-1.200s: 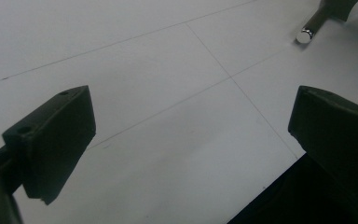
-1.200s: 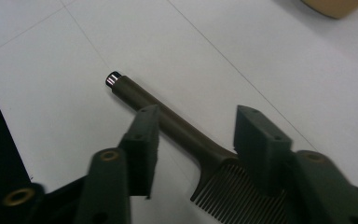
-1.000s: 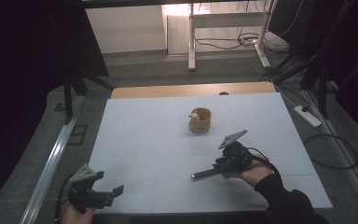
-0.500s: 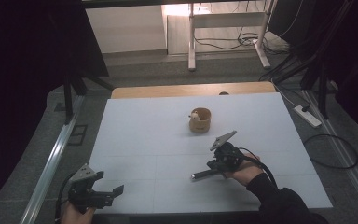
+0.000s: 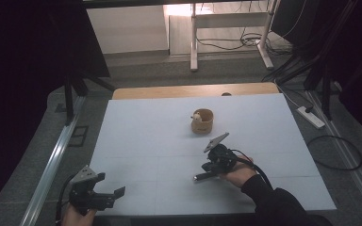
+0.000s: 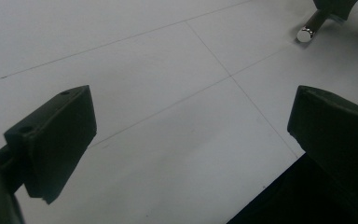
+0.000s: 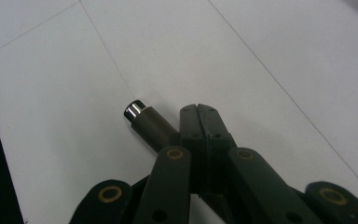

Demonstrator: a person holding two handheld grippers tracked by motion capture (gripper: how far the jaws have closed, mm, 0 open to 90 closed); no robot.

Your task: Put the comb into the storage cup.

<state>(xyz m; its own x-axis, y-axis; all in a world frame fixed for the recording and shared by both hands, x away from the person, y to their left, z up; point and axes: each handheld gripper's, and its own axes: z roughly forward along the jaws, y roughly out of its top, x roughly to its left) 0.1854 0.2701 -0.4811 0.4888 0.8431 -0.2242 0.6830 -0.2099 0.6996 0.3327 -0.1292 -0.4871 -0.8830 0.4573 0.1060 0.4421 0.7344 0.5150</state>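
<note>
A small round wooden cup [image 5: 202,121] stands upright on the white table [image 5: 141,132], slightly beyond its centre; a pale object rests at its left rim, too small to identify. A slender dark cylindrical rod with a shiny metal end cap [image 7: 145,122] lies nearly level just above the table, nearer the person and right of centre, its capped end pointing left [image 5: 202,177]. The rod's other end is hidden beneath the pressed-together jaws of the right gripper [image 7: 199,112].

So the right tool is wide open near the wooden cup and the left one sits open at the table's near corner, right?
Not quite. The right tool is shut, jaws pressed together in the right gripper view. The rest stands: it is near the wooden cup, and the left tool sits open at the table's near corner.
</note>
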